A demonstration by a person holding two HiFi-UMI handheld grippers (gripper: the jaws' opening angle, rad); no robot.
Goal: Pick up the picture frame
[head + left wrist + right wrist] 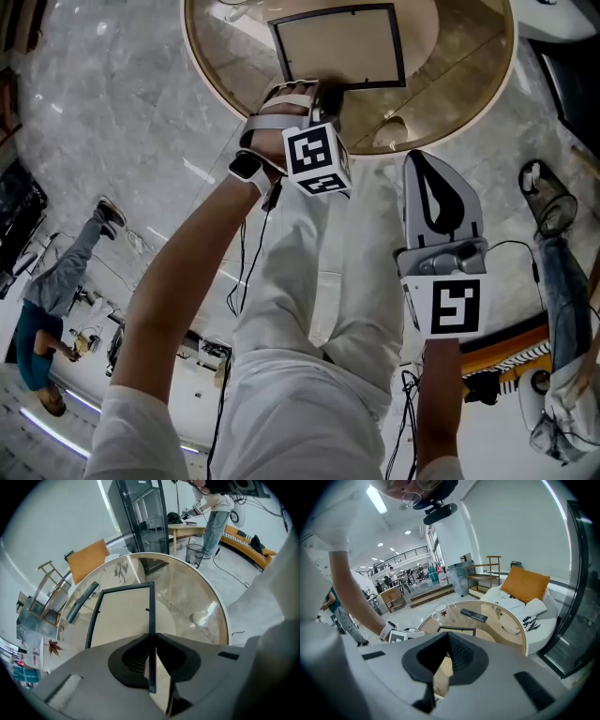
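A pale marble floor (pixel 103 112) takes up most of the head view, and on it stands a round glass worktop (pixel 469 103) with a light rim. Behind the worktop, as the right gripper view shows it, is a white sofa (pixel 543 616) with an orange cushion (pixel 525 584) leaning on its back. The picture frame (pixel 342 47) lies on the glass toward the near side of the worktop. It is a rectangle with a thin dark border and a plain beige panel inside, and as far as the views show it lies flat. The left gripper (pixel 323 94) points steeply down at the frame's near edge. In the left gripper view one dark rail of the frame runs straight up between its fingers, which are clenched on that rail from both sides. The right gripper (pixel 419 159) hangs off the worktop's near rim, over the person's white trousers (pixel 319 319), well apart from the frame. Its fingers are pressed together at the tips with nothing between them. A dark remote control (pixel 474 615) lies on the far part of the glass, beyond the frame. A white mug (pixel 438 613) with a red leaf mark stands near the rim, to the left of the remote in the right gripper view.
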